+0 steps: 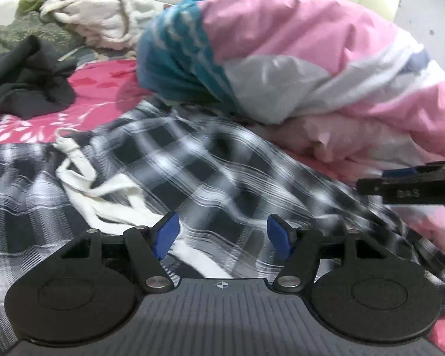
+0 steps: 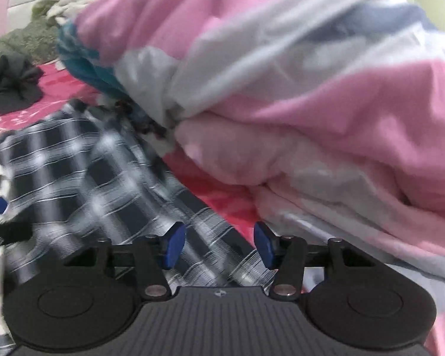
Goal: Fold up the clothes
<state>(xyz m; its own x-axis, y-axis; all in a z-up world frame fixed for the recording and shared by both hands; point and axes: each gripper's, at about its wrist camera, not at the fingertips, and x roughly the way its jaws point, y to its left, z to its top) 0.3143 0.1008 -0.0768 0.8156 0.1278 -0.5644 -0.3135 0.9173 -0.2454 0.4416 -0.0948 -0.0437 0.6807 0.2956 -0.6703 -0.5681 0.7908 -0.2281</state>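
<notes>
A black-and-white plaid garment [image 1: 175, 160] with a white drawstring [image 1: 83, 175] lies rumpled on the pink floral bedsheet [image 1: 98, 89]. My left gripper [image 1: 222, 235] hovers low over it, open, its blue pads [image 1: 167, 234] wide apart and holding nothing. The right gripper's black body [image 1: 412, 185] pokes in at the right edge of the left wrist view. In the right wrist view the plaid garment [image 2: 83, 160] runs from the left down between the fingers of my right gripper [image 2: 219, 246], which is open over the cloth's right edge. The fabric looks motion-blurred.
A bulky pink, white, grey and teal duvet [image 1: 311, 59] [image 2: 296, 89] is heaped close on the right, touching the plaid cloth. A black garment [image 1: 26, 80], a green cloth [image 1: 20, 32] and a cream knit [image 1: 98, 14] lie at the back left.
</notes>
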